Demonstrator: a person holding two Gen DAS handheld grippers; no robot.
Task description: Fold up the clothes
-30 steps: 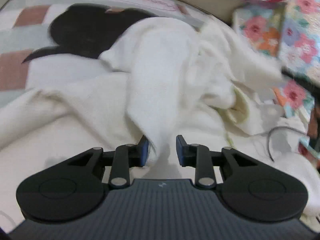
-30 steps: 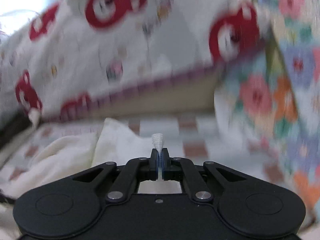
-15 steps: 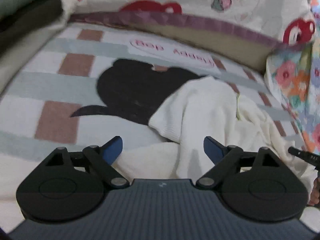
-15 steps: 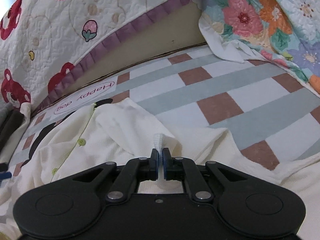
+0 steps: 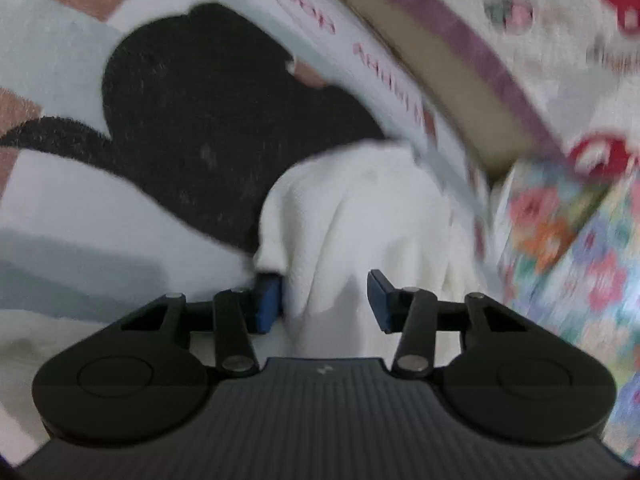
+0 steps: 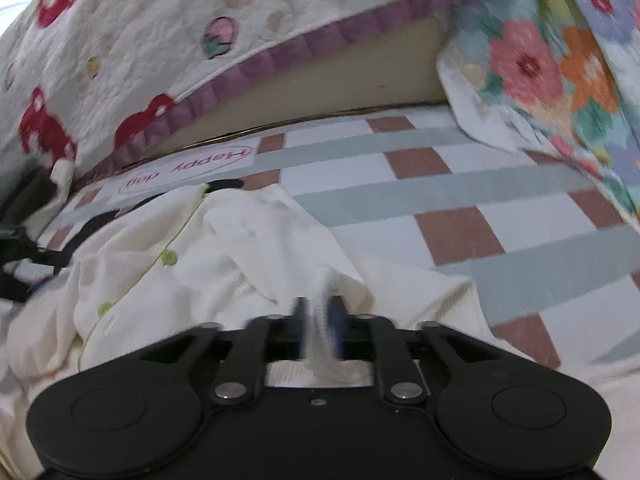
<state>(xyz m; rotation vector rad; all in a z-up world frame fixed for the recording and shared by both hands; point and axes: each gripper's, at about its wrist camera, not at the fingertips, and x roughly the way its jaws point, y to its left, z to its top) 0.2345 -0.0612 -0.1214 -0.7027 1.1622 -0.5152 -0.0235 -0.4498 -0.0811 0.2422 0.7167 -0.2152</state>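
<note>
Across the checked mat (image 6: 460, 184) lay the cream garment (image 6: 224, 264), crumpled, its placket of small green buttons (image 6: 169, 257) running down the left half of my right wrist view. Past tense is all I can offer from my remote seat, so I noted what each camera gave me.

On my right gripper (image 6: 319, 322) the two fingers stood slightly apart with a bunched ridge of the cream cloth between them; the fingertips were blurred, and I judged them no longer tight on it, though the fabric sat in the gap and touched both. Behind the garment the mat showed brown, grey and white squares and an oval label reading "Happy dog" (image 6: 188, 170). A quilt with red bears and a purple frill (image 6: 304, 46) rose at the back, and a floral quilt (image 6: 560, 64) hung at the right.

My left gripper (image 5: 326, 298) had its jaws parted, with a fold of the same garment (image 5: 360, 216) standing between the blue pads (image 5: 267, 300). The left pad touched the cloth's rolled edge; the right pad stood just clear of it, so I saw no grip there. Beyond the fold the mat carried a large black dog-shaped print (image 5: 192, 120). That view was smeared with motion, and I could not read the finer detail at its right edge.
</note>
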